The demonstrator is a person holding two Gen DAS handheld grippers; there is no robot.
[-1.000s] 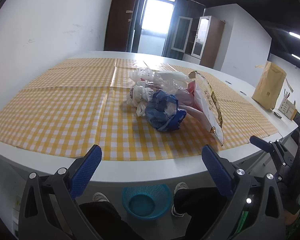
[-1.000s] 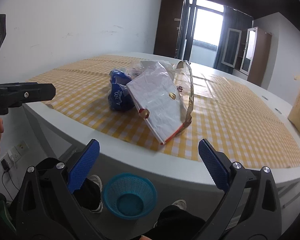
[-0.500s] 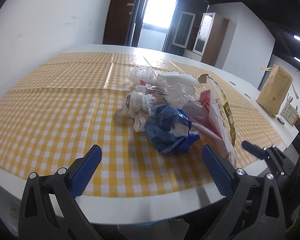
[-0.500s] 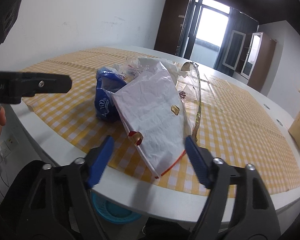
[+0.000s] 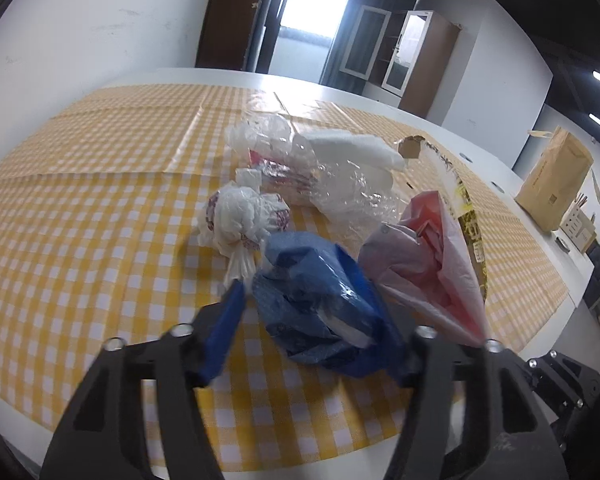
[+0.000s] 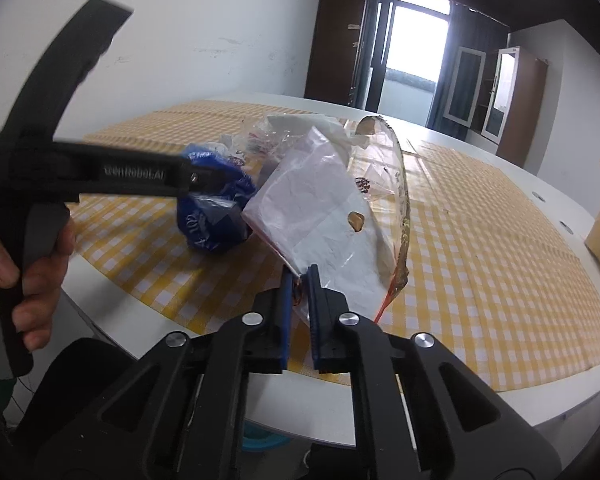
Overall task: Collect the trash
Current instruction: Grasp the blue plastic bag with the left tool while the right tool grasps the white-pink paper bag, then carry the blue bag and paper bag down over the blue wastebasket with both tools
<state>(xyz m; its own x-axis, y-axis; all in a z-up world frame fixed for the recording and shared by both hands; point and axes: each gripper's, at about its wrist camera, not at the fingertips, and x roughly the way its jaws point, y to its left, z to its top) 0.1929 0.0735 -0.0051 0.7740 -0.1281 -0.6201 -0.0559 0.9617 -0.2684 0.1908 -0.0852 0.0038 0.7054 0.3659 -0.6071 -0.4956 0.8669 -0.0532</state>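
A pile of trash lies on the yellow checked tablecloth (image 5: 100,216). A crumpled blue bag (image 5: 320,304) lies between the fingers of my left gripper (image 5: 316,320), whose jaws stand around it and look partly closed; it also shows in the right wrist view (image 6: 214,216). My right gripper (image 6: 298,280) is shut on the near corner of a white and red flat bag (image 6: 324,216), which also shows in the left wrist view (image 5: 432,264). Behind lie a knotted white bag (image 5: 240,216) and clear plastic wrap (image 5: 340,184).
A brown paper bag (image 5: 552,184) stands at the table's far right edge. A blue basket (image 6: 260,438) sits on the floor under the table's near edge. The left gripper's body and the hand holding it (image 6: 20,240) fill the left of the right wrist view.
Both grippers moved forward over the table. The left jaws came around the blue bag and narrowed. The right jaws closed on the corner of the white and red bag.
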